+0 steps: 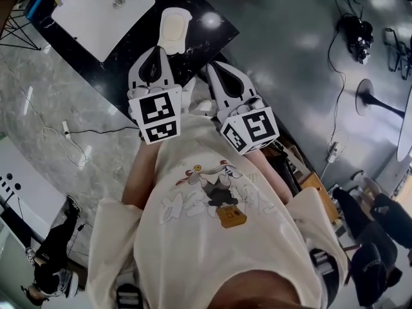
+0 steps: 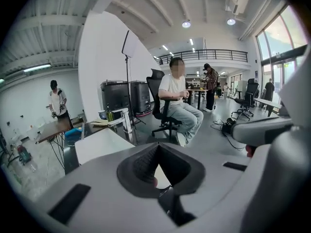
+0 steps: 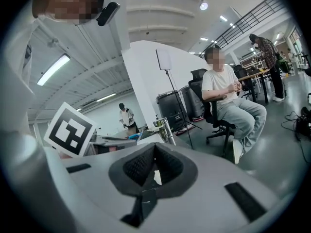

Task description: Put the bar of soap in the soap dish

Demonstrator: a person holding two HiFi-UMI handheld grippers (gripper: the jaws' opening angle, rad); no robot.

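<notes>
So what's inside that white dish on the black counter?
A pale bar of soap lies in the soap dish, filling most of it. The dish's floor beneath the bar is covered.

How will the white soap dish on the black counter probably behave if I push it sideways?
The soap dish looks low and flat, so it would probably slide rather than tip. The black counter is glossy, so it may glide easily.

Side by side before chest: left hand-held gripper (image 1: 156,51), right hand-held gripper (image 1: 214,68); both jaws pressed together.
</notes>
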